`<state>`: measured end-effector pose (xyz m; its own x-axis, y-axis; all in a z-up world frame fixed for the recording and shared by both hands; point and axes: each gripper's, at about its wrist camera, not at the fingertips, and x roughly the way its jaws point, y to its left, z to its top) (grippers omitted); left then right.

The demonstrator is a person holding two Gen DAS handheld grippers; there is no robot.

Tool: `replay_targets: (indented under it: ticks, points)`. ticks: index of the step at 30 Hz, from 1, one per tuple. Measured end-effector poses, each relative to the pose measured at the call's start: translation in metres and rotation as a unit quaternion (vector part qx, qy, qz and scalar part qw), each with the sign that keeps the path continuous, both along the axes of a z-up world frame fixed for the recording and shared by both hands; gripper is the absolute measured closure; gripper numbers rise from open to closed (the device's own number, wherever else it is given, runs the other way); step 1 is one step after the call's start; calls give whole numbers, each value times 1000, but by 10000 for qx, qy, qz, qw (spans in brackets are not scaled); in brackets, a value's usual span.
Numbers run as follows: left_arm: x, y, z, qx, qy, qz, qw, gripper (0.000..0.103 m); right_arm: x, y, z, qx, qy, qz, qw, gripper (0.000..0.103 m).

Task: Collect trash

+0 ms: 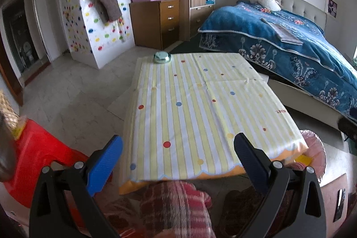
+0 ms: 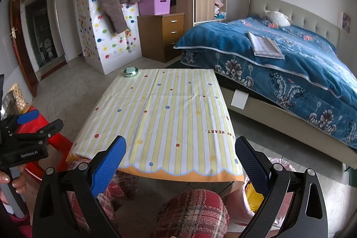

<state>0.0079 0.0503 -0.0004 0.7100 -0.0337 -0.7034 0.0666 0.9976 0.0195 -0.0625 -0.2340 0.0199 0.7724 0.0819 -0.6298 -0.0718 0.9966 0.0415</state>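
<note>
Grippers (image 1: 178, 144) (image 2: 180, 146) spread; one tin (image 1: 162, 57).

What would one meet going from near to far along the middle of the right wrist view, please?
The right gripper, open, → the person's plaid-clad knee → the striped tablecloth → the small green tin at its far corner → the wooden drawer unit → the purple bin.
</note>
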Motion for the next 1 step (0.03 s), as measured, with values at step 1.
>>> replay_targets:
  ticks: [1]
  points:
    - [9,2,-7,-64,12,19,10000,6,0,-9,-10,-5,97,-102,9999,6]
